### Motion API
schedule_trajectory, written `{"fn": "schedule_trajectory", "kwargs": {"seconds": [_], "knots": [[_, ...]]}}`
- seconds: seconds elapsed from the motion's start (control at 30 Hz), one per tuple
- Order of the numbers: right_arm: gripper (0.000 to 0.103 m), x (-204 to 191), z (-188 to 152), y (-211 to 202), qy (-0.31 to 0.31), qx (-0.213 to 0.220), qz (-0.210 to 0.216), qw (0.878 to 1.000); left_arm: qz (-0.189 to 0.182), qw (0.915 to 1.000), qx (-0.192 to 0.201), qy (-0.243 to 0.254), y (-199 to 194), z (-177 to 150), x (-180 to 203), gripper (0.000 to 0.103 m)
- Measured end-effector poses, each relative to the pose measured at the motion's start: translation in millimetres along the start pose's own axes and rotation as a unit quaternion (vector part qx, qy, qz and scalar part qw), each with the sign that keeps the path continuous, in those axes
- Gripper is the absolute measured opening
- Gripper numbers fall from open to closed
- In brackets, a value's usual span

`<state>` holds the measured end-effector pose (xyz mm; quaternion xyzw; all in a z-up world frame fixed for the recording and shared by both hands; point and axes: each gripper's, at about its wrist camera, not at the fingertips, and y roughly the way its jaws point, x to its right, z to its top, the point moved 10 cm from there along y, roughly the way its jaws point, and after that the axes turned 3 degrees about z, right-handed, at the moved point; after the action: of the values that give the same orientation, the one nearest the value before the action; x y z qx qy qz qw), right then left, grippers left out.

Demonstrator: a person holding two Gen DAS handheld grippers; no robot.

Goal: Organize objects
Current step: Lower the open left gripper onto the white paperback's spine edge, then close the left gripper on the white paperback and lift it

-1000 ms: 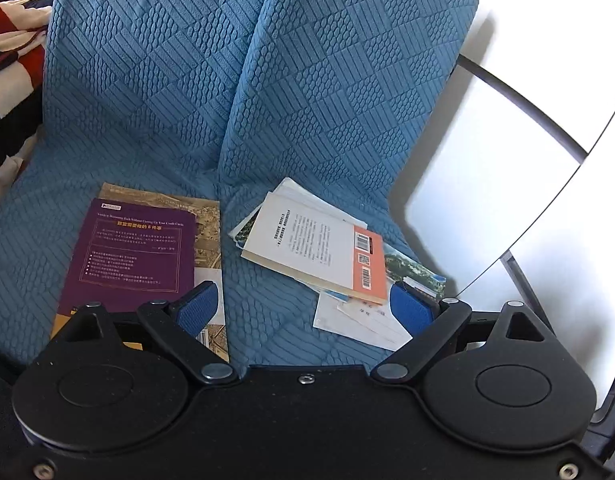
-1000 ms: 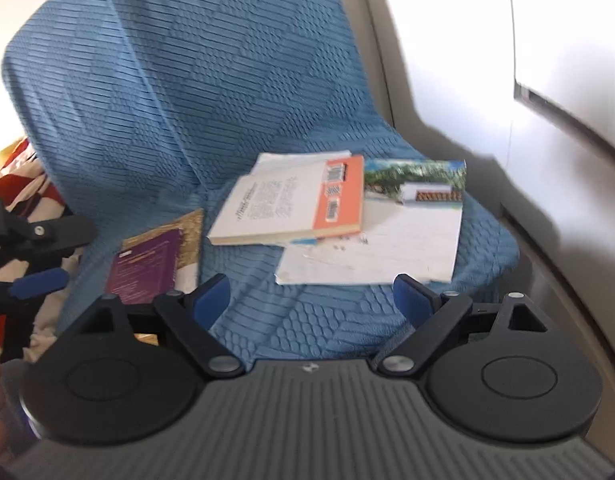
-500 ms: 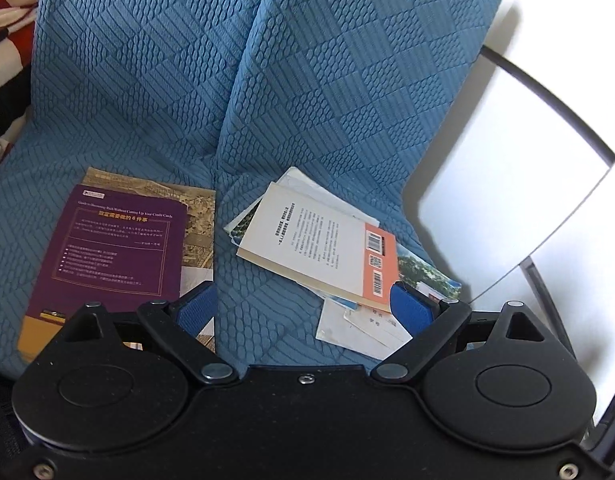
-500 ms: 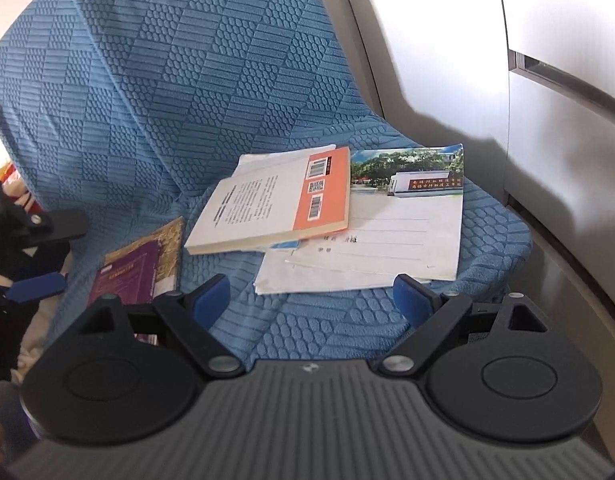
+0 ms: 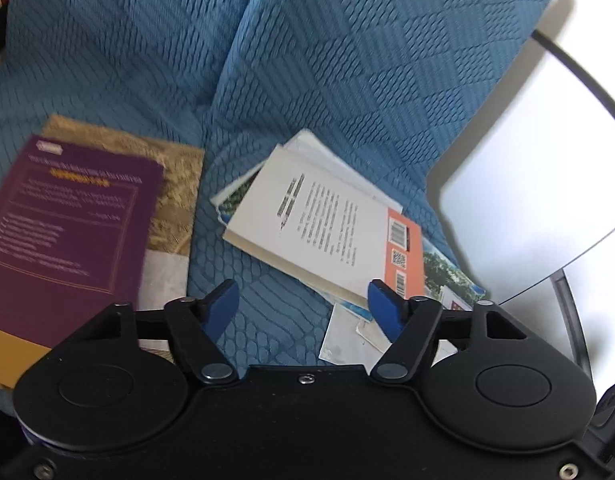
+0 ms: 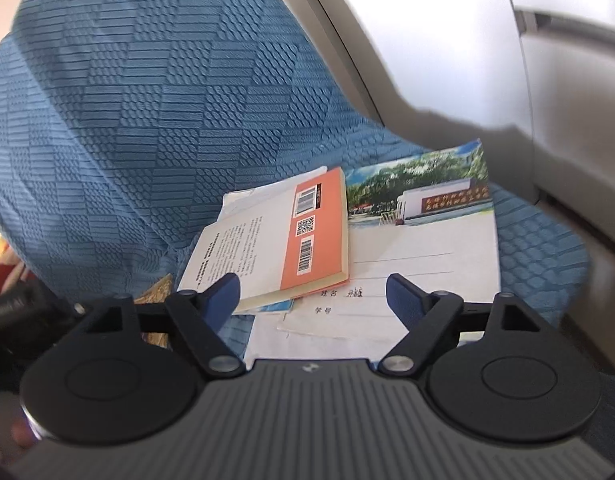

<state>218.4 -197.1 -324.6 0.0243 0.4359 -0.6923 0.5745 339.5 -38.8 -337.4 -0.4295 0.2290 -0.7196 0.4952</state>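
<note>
Meanwhile both tongs, left (image 5: 303, 304) and right (image 6: 313, 296), have been closing, holding nothing.

Daylight is glaring off the white panels (image 5: 519, 208), hard shadow falling beside the blue seat cover (image 6: 155, 112); motion blur smearing everything, edges bending.

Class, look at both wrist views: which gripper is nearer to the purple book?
Left. The left gripper hangs just right of the purple book; its jaws have just been closing with nothing between them. The right gripper hangs over the orange-backed book, farther right.
</note>
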Motion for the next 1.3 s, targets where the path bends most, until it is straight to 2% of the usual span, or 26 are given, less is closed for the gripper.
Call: {"fn": "schedule_trajectory", "kwargs": {"seconds": [0.07, 0.1, 0.2, 0.37, 0.43, 0.5, 0.57, 0.67, 0.8, 0.9, 0.97, 1.1, 1.17, 1.23, 1.3], "knots": [[0.071, 4, 2, 10, 0.012, -0.008, 0.004, 1.0, -0.01, 0.9998, -0.012, -0.015, 14, -1, -1, 0.054], [0.065, 6, 3, 16, 0.018, -0.013, 0.006, 1.0, -0.014, 0.9994, -0.019, -0.024, 20, -2, -2, 0.05], [0.057, 8, 4, 29, 0.024, -0.021, 0.009, 0.999, -0.024, 0.9982, -0.029, -0.048, 38, -2, -2, 0.048], [0.051, 16, 8, 50, 0.028, -0.037, 0.002, 0.999, -0.037, 0.9947, -0.046, -0.084, 55, -4, -1, 0.047], [0.043, 22, 7, 58, 0.045, -0.045, 0.007, 0.998, -0.049, 0.9924, -0.054, -0.1, 58, -8, 0, 0.047], [0.041, 23, 8, 61, 0.051, -0.047, 0.015, 0.998, -0.061, 0.9899, -0.061, -0.113, 61, -11, 0, 0.051], [0.034, 23, 6, 64, 0.064, -0.056, 0.026, 0.996, -0.084, 0.9849, -0.067, -0.136, 62, -15, 2, 0.055], [0.032, 24, 4, 65, 0.088, -0.062, 0.045, 0.993, -0.112, 0.9767, -0.078, -0.166, 67, -20, 4, 0.056], [0.025, 19, -4, 65, 0.132, -0.088, 0.099, 0.982, -0.127, 0.9702, -0.089, -0.186, 71, -25, 4, 0.056], [0.025, 11, -14, 70, 0.174, -0.121, 0.154, 0.965, -0.138, 0.9646, -0.095, -0.204, 74, -27, 2, 0.057], [0.025, 6, -21, 73, 0.192, -0.138, 0.176, 0.955, -0.147, 0.9595, -0.097, -0.219, 74, -28, 0, 0.057], [0.02, -9, -23, 70, 0.204, -0.145, 0.22, 0.943, -0.168, 0.9454, -0.098, -0.261, 78, -27, -6, 0.057], [0.02, -8, -22, 70, 0.203, -0.139, 0.207, 0.947, -0.163, 0.9422, -0.099, -0.275, 80, -27, -11, 0.055], [0.02, -4, -20, 69, 0.207, -0.133, 0.2, 0.948, -0.158, 0.9436, -0.095, -0.275, 81, -28, -14, 0.054], [0.021, 3, -12, 64, 0.192, -0.109, 0.186, 0.957, -0.148, 0.9458, -0.095, -0.273, 81, -29, -17, 0.05]]}}
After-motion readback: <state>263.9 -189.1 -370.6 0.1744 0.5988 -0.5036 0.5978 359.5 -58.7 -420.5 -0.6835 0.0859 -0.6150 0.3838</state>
